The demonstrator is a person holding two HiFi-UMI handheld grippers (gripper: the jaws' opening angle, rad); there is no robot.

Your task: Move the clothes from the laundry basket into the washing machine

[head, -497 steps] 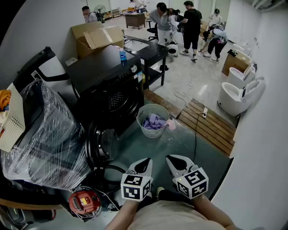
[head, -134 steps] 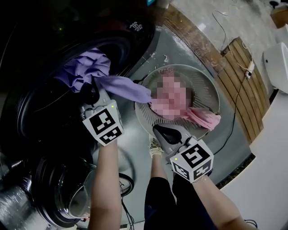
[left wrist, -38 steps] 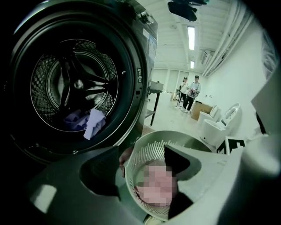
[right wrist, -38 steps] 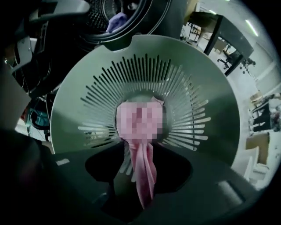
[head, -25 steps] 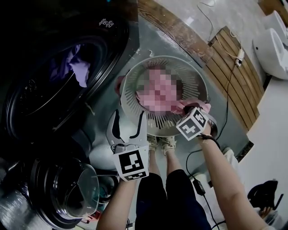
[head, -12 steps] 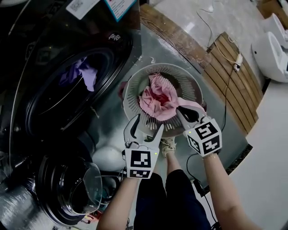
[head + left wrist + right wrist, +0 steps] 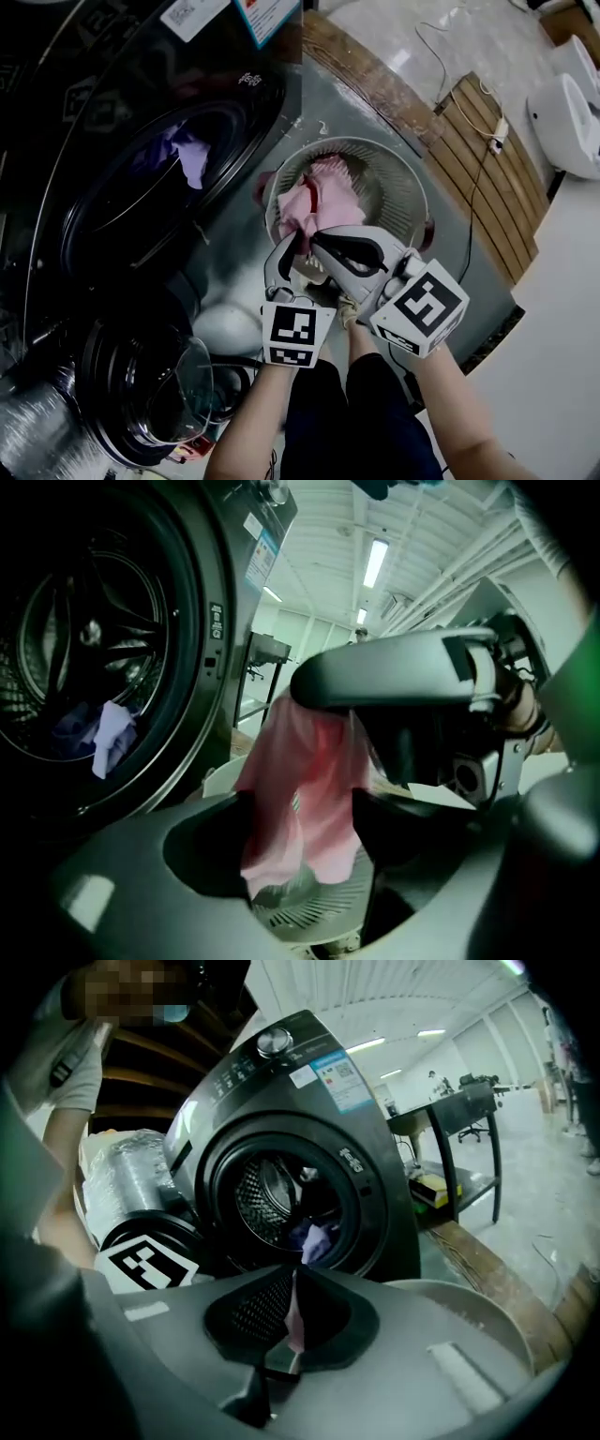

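The right gripper (image 7: 311, 241) has its jaws pressed together on a fold of a soft pink fabric garment (image 7: 317, 199); in the right gripper view only a thin sliver of that fabric (image 7: 292, 1320) shows in the seam between them. Just beside it, on its left, the left gripper (image 7: 292, 264) stands with its jaws apart, and the garment (image 7: 302, 780) hangs down from the right gripper (image 7: 394, 672) into the gap between them. Below both grippers sits the round pale-grey slotted plastic laundry basket (image 7: 398, 187), with the rest of the garment lying in it. Ahead of the right gripper and to the left of the left gripper is the black front-loading washing machine (image 7: 375, 1147), its drum open, with purple clothes (image 7: 187, 155) already lying inside.
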